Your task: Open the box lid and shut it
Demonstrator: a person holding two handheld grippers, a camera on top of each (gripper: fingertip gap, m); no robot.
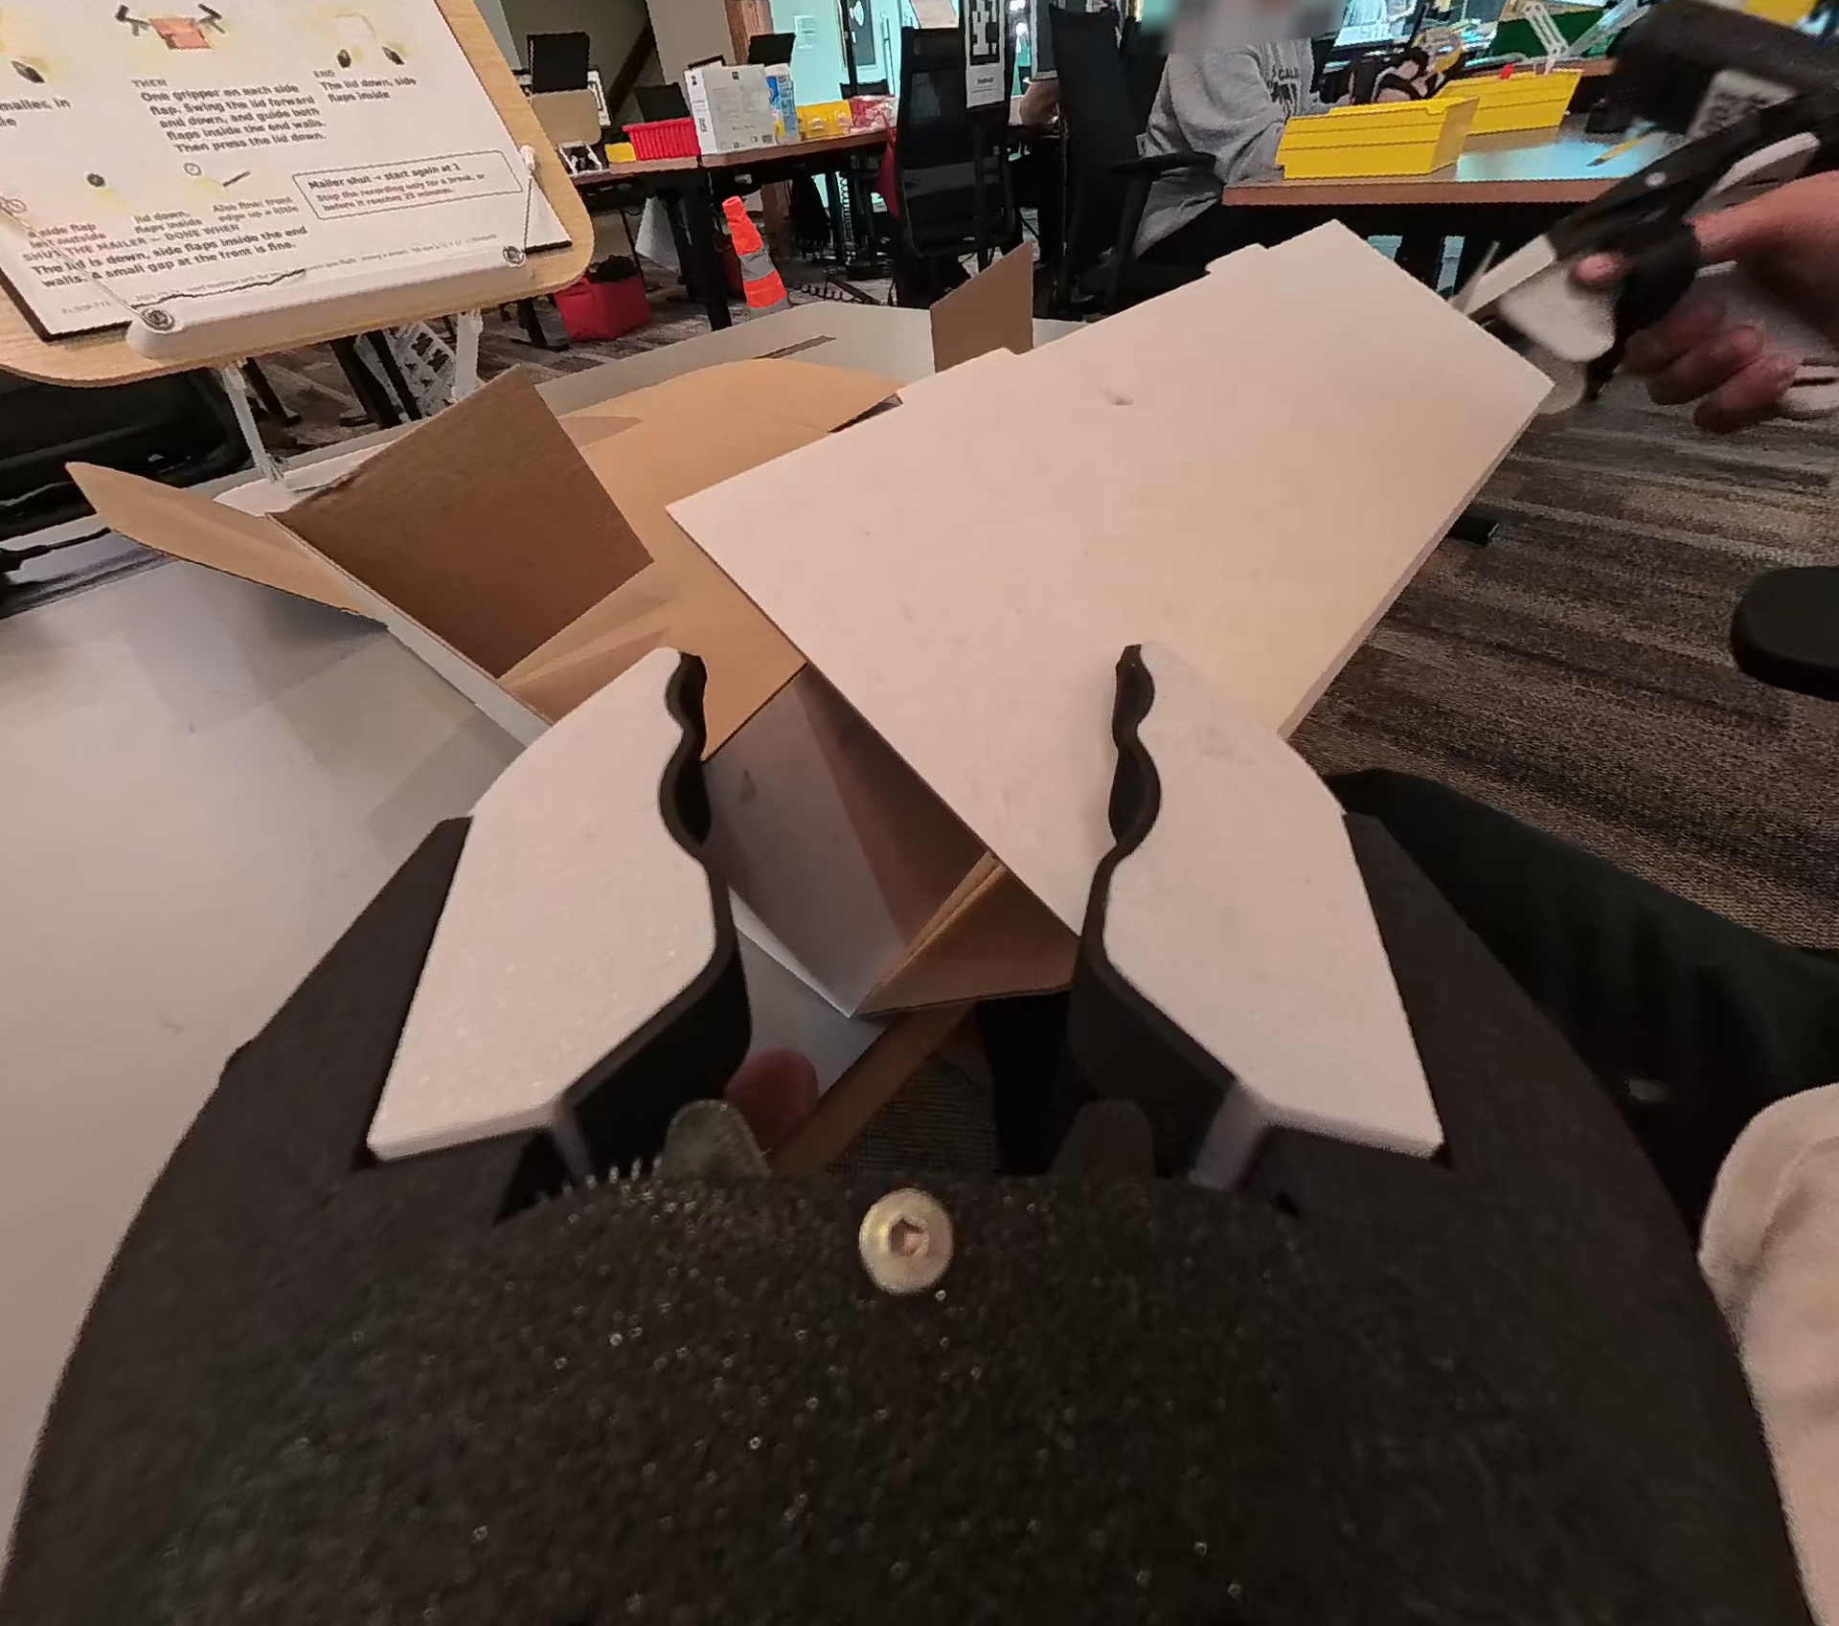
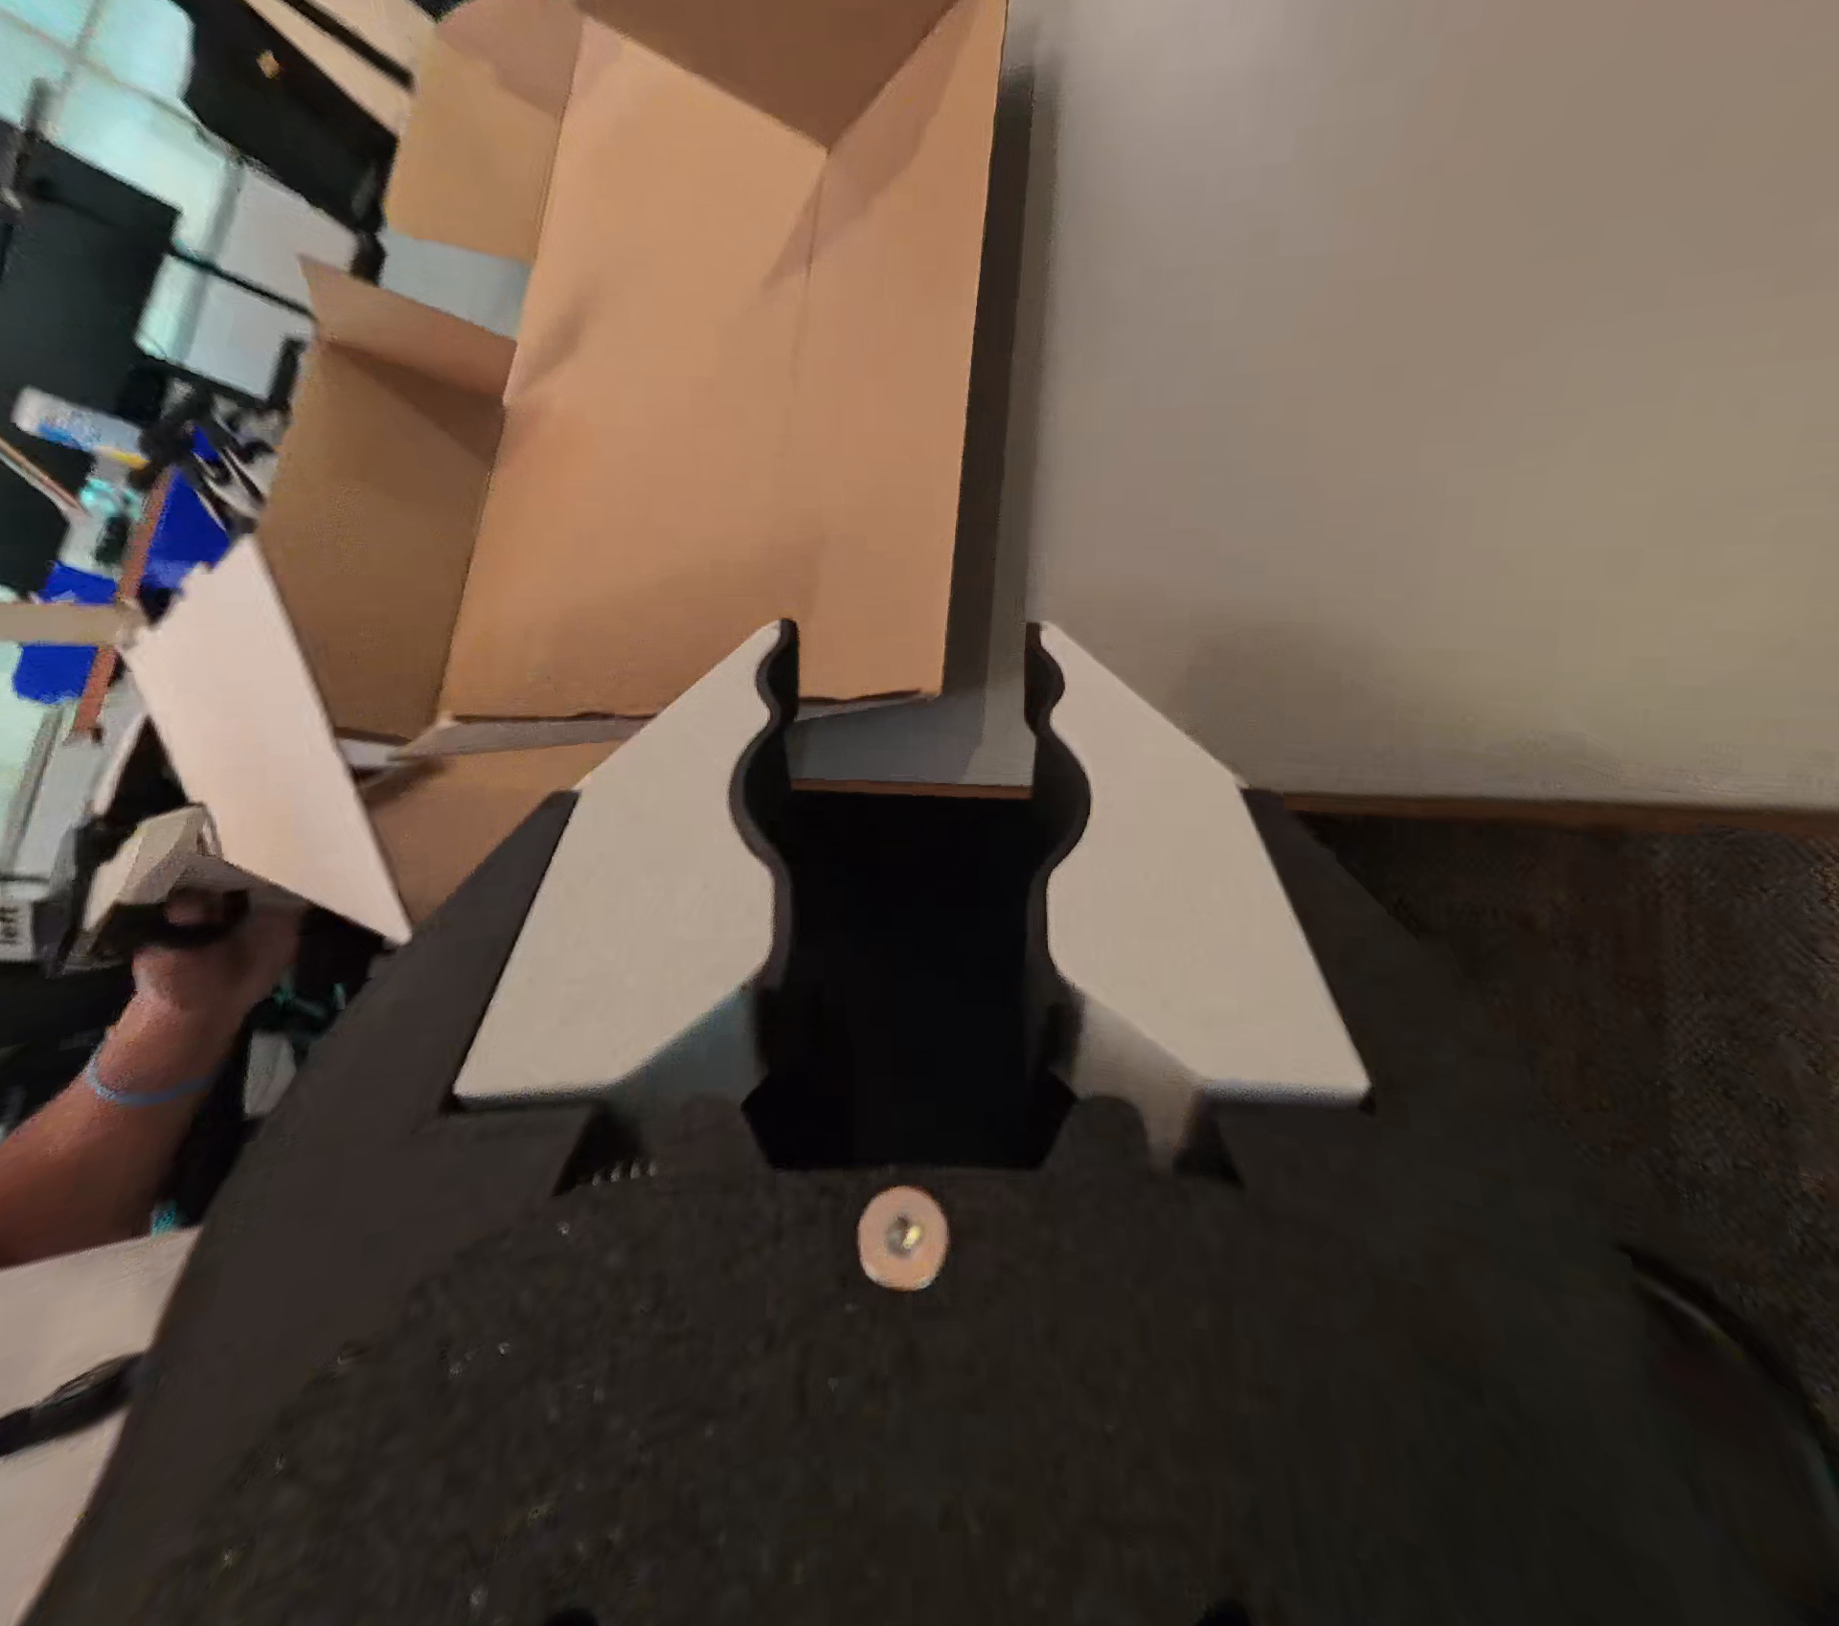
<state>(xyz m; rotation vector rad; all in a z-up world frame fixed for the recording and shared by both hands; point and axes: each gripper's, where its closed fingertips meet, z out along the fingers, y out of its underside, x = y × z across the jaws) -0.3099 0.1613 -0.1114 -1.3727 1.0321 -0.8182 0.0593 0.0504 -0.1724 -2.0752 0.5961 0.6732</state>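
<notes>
The left gripper has its jaws spread wide, gripping nothing; the white lid of the box rises at a slant in the gap between them, its near corner by the right-hand finger, though contact cannot be told. The right gripper has its jaws parted by a narrower gap, and nothing is pinched there; its tips hang just over the near edge of the box and the edge of the table. The box lies open on the white table, brown inside and holding nothing visible, its side flaps standing up. In the left wrist view the right gripper is held in a hand off the lid's far corner. A printed instruction board leans on a stand behind the box
</notes>
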